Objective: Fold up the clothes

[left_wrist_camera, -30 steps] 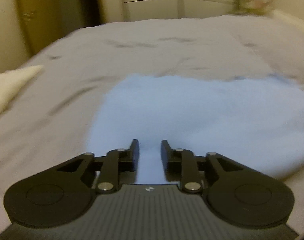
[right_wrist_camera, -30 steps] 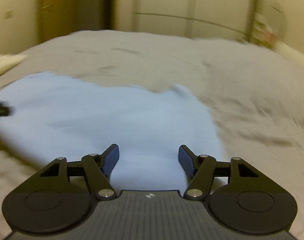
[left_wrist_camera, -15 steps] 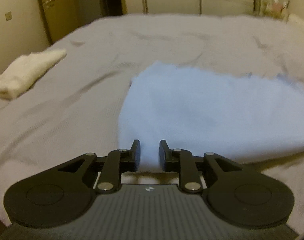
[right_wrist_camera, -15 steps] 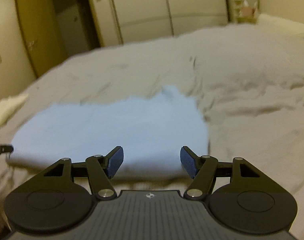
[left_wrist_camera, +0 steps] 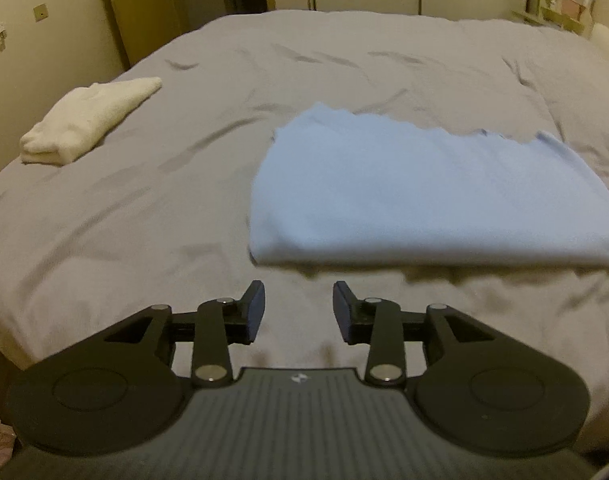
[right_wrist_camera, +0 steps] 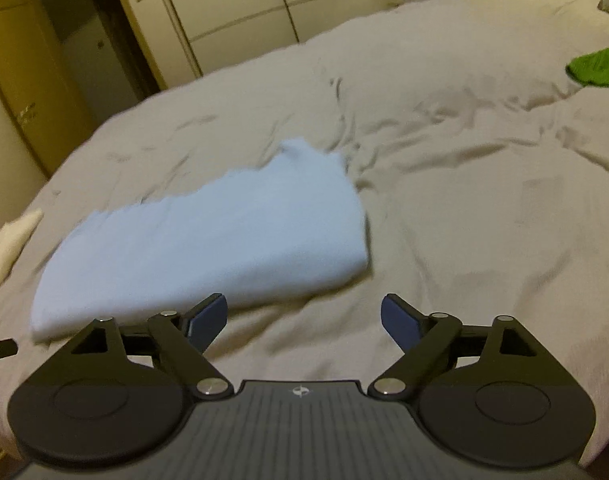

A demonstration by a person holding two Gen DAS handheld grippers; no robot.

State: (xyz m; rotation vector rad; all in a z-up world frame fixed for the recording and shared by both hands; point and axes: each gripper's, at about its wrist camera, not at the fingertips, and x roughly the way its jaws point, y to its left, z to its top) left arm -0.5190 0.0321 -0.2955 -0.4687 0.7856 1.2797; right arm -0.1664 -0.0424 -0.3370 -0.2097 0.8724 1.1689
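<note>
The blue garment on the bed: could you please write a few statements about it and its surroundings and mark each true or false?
1. The blue garment lies folded on the grey bed cover. True.
2. The left gripper is clamped on the garment. False: nothing sits between its opening jaws.
3. A folded white cloth lies apart from the garment. True.
4. The green cloth lies on top of the garment. False: it lies far off.

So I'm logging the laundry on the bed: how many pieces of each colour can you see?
Light blue: 1, the folded blue cloth
White: 1, the folded white cloth
Green: 1, the green cloth at the bed's far edge
Total: 3
</note>
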